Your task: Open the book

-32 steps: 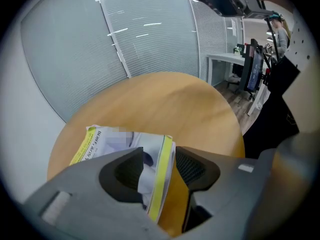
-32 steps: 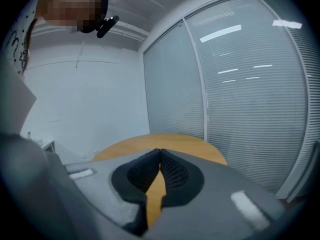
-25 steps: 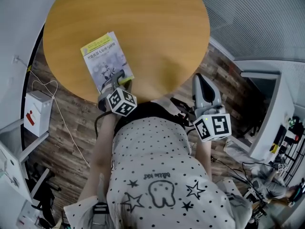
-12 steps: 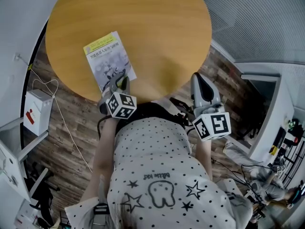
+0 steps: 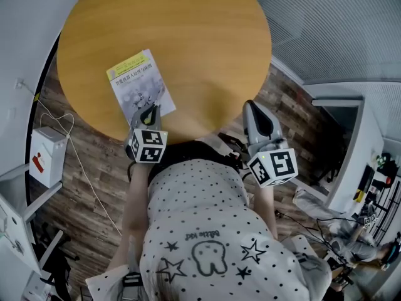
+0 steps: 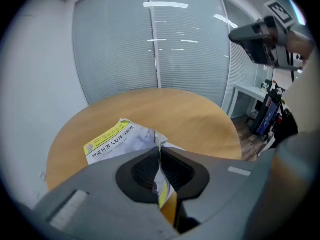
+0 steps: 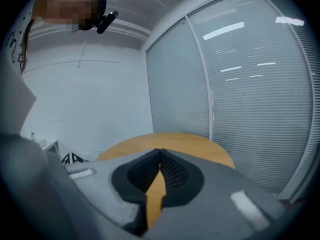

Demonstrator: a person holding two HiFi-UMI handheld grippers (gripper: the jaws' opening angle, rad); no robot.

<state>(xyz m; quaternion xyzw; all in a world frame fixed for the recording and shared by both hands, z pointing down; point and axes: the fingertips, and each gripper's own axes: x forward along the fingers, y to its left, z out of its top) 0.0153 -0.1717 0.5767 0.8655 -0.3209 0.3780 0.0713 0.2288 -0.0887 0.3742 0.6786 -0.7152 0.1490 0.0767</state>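
A thin book (image 5: 139, 83) with a grey and yellow cover lies near the front left rim of the round wooden table (image 5: 188, 36). My left gripper (image 5: 148, 110) is at the book's near edge, its jaws closing on the cover. In the left gripper view the cover (image 6: 117, 141) curls up from the table and its edge is pinched between the pads at my left gripper (image 6: 159, 151). My right gripper (image 5: 252, 108) hovers off the table's front right rim, apart from the book. In its own view the right gripper (image 7: 160, 154) is shut with nothing in it.
A white box (image 5: 47, 155) and a loose cable (image 5: 81, 162) lie on the wood floor left of the table. A white desk (image 5: 351, 143) stands at the right. Glass walls with blinds (image 6: 150, 44) ring the far side.
My left gripper's jaws have come together on the book's near edge, and it has rolled and risen a little, lifting the cover. The right gripper has stayed put.
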